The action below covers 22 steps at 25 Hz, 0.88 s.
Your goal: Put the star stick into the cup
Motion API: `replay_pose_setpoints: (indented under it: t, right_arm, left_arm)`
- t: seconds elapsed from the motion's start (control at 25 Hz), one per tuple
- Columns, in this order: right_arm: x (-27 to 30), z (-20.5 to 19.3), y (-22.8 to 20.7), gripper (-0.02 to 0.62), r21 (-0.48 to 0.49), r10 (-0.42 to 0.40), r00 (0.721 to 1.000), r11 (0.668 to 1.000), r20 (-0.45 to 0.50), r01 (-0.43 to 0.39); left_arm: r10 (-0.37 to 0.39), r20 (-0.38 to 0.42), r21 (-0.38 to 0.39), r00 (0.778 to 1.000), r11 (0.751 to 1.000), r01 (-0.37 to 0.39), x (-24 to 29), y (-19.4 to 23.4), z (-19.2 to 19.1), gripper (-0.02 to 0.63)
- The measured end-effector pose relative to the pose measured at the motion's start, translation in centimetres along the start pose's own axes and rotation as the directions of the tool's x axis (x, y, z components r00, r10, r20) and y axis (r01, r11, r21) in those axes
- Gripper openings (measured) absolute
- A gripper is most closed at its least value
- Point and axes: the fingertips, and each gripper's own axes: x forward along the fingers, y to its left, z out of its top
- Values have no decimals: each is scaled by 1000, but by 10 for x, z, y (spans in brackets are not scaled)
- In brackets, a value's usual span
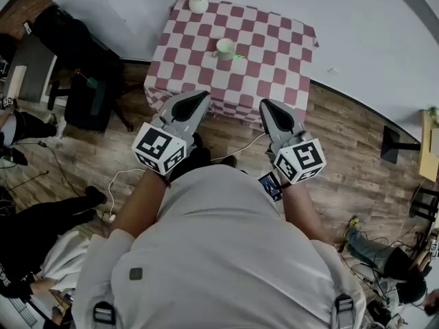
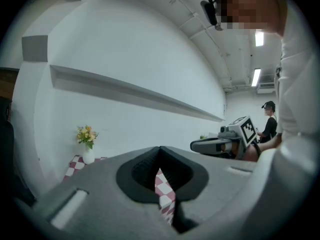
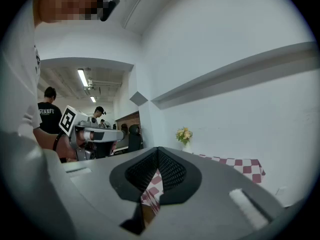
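Note:
A pale green cup (image 1: 225, 49) stands near the middle of the red-and-white checkered table (image 1: 274, 70). A small green thing, probably the star stick (image 1: 238, 56), lies just right of the cup; it is too small to make out. Both grippers hang in the air short of the table's near edge, well away from cup and stick. My left gripper (image 1: 197, 99) (image 2: 160, 151) has its jaws together on nothing. My right gripper (image 1: 268, 106) (image 3: 158, 150) is likewise shut and empty. Through each pair of jaws only a sliver of checkered cloth shows.
A white vase of flowers (image 1: 197, 3) (image 2: 88, 154) (image 3: 185, 144) stands at the table's far left corner against the white wall. Dark chairs and bags (image 1: 75, 67) sit left of the table. Cables (image 1: 123, 177) cross the wooden floor. Other people stand around.

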Motion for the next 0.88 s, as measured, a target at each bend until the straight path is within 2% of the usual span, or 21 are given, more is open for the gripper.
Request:
replay_pose_setpoints:
  t: [0.4,0.88]
  right_arm:
    - [13,4,29,9,-15,14,1000,1000,1,-14]
    - [20,-2,108,9,-6,-36,999,999,7,36]
  left_arm:
    - [10,10,5,1000,1000,-10,-33,13,4,3]
    - [-21,6,1,1000,1000,21,-119,27,0,3]
